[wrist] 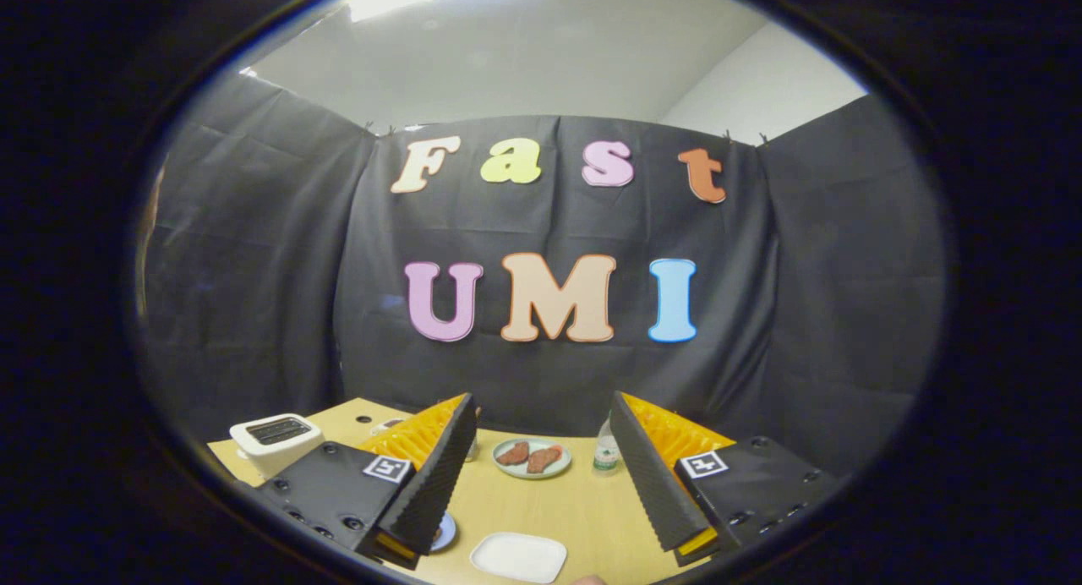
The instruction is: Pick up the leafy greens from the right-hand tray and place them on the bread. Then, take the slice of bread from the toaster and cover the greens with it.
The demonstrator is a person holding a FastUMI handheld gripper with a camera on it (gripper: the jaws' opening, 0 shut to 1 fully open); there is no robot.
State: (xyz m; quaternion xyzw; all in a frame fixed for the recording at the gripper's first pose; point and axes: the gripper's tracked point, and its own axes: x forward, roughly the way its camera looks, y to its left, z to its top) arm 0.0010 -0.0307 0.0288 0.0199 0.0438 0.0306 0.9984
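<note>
I am holding my tongs above the wooden table, and their two fingers are standing wide apart, with nothing between them. I am counting one white toaster on the table, beyond my left finger and to its left side; its slots are looking dark and I cannot tell if bread is inside. Between the two fingers, farther away, I am seeing one round plate that is carrying two reddish-brown pieces of food, lying side by side. Just beside the inner edge of my right finger, one small clear bottle is standing upright. Closer to me, between the fingers, one white rectangular tray is lying flat, and its top is looking bare. One more small plate is peeking out next to the tip of my left finger, mostly hidden by it. Leafy greens I cannot make out on any of these dishes.
</note>
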